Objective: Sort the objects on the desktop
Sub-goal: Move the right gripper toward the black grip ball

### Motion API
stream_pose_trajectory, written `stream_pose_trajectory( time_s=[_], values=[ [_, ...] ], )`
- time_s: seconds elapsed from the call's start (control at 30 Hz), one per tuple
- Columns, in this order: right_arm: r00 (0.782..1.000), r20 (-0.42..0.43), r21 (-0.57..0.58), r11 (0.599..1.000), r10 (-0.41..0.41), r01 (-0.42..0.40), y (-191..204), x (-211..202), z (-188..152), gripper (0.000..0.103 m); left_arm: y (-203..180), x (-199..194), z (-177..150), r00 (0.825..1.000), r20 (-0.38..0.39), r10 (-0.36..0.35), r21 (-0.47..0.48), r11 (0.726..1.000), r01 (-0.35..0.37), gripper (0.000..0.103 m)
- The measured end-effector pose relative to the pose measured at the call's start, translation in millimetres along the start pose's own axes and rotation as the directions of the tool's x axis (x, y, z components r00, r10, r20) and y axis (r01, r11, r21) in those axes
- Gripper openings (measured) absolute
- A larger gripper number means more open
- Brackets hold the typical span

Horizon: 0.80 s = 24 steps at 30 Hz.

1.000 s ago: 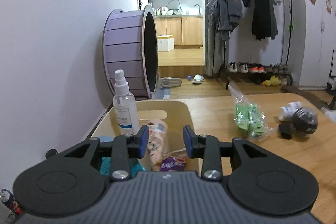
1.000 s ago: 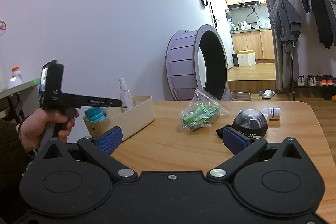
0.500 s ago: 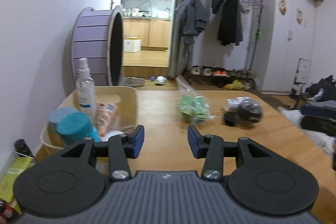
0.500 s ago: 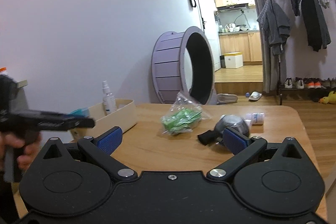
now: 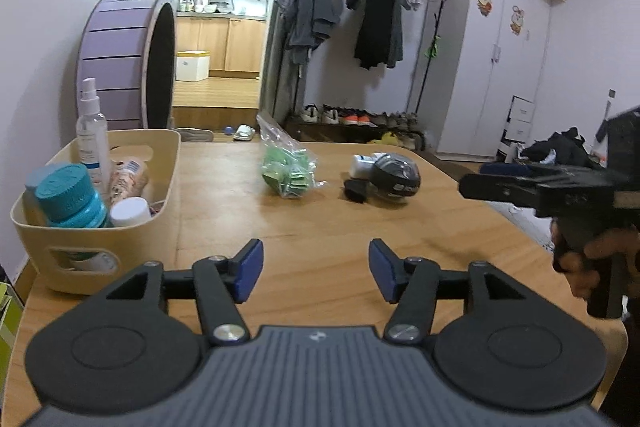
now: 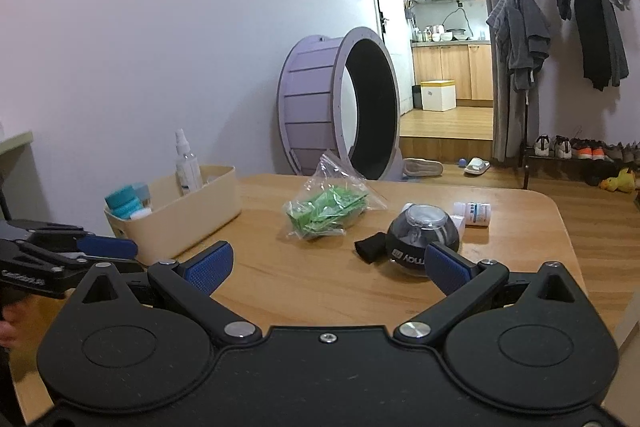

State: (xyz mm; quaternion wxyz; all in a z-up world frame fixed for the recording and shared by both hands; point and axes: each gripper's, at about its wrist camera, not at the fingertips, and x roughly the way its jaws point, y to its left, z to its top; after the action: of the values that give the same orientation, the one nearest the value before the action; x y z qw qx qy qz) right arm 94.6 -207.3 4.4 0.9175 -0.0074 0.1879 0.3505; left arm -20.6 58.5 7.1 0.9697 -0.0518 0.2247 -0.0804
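A cream bin [image 5: 132, 235] [image 6: 188, 223] stands at the table's left and holds a spray bottle [image 5: 93, 131] [image 6: 187, 167], teal-capped jars [image 5: 68, 201] and a tube. Out on the wood lie a clear bag of green packets [image 5: 290, 171] [image 6: 326, 207], a dark gyro ball [image 5: 396, 179] [image 6: 424, 239] with a black strap, and a white pill bottle [image 6: 474, 213] [image 5: 360, 165]. My left gripper [image 5: 316, 269] is open and empty above the near table, right of the bin. My right gripper [image 6: 328, 265] is open and empty, the ball just past its right finger.
The wooden table [image 5: 320, 219] ends in a rounded far edge. A purple wheel [image 6: 340, 103] leans on the wall behind it. A hand [image 5: 592, 259] holds the other gripper at the right. A clothes rack and shoes stand beyond.
My left gripper has pulled back from over the bin, swung right over the table and opened wider. The right gripper has edged forward toward the ball.
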Motion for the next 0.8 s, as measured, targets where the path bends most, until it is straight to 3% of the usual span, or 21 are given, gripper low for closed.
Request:
stream_pose_trajectory(
  time_s=[0.27, 0.5, 0.8],
  values=[
    [0.998, -0.032, 0.0, 0.999, -0.053, 0.053, -24, 25, 16, 0.103, -1, -3, 0, 0.999, 0.022, -0.033, -0.012, 0.999, 0.034, 0.065],
    [0.991, -0.098, -0.002, 0.996, -0.09, 0.09, -51, 62, 15, 0.103, 2, -2, -1, 1.0, 0.026, -0.016, -0.019, 1.0, 0.017, 0.066],
    [0.986, -0.13, -0.011, 0.995, -0.101, 0.1, -58, 72, 5, 0.103, 5, 5, 0, 1.0, 0.001, 0.012, -0.034, 0.999, -0.012, 0.066]
  ],
)
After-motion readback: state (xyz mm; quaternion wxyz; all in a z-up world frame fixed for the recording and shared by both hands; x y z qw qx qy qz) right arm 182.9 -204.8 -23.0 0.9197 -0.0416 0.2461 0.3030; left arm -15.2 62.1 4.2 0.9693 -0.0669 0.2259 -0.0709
